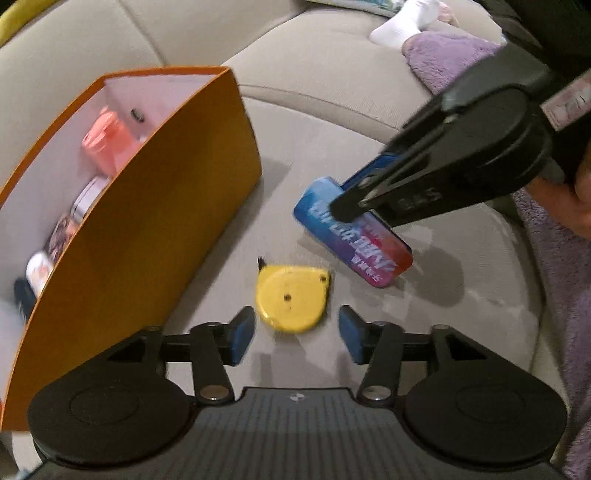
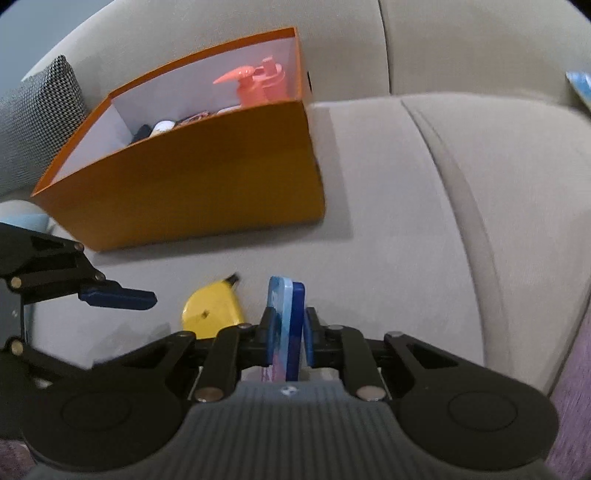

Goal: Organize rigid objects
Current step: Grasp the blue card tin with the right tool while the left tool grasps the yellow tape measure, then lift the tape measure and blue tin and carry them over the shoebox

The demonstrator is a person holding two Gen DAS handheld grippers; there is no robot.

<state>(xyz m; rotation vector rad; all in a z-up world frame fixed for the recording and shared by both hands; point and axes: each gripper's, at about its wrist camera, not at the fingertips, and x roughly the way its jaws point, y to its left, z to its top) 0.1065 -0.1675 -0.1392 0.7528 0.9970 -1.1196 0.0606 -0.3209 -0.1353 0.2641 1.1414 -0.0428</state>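
A yellow tape measure lies flat on the beige sofa seat, right in front of my left gripper. That gripper is open, with a blue pad on either side of the tape measure and neither one touching it. My right gripper comes in from the upper right and is shut on a flat blue-and-red tin. In the right wrist view the tin stands edge-on between the pads of the right gripper. There the tape measure lies to its left. An orange box stands to the left.
The orange box holds a pink pump bottle and several small items. A purple blanket and a white sock lie on the far right of the sofa. A patterned cushion leans behind the box.
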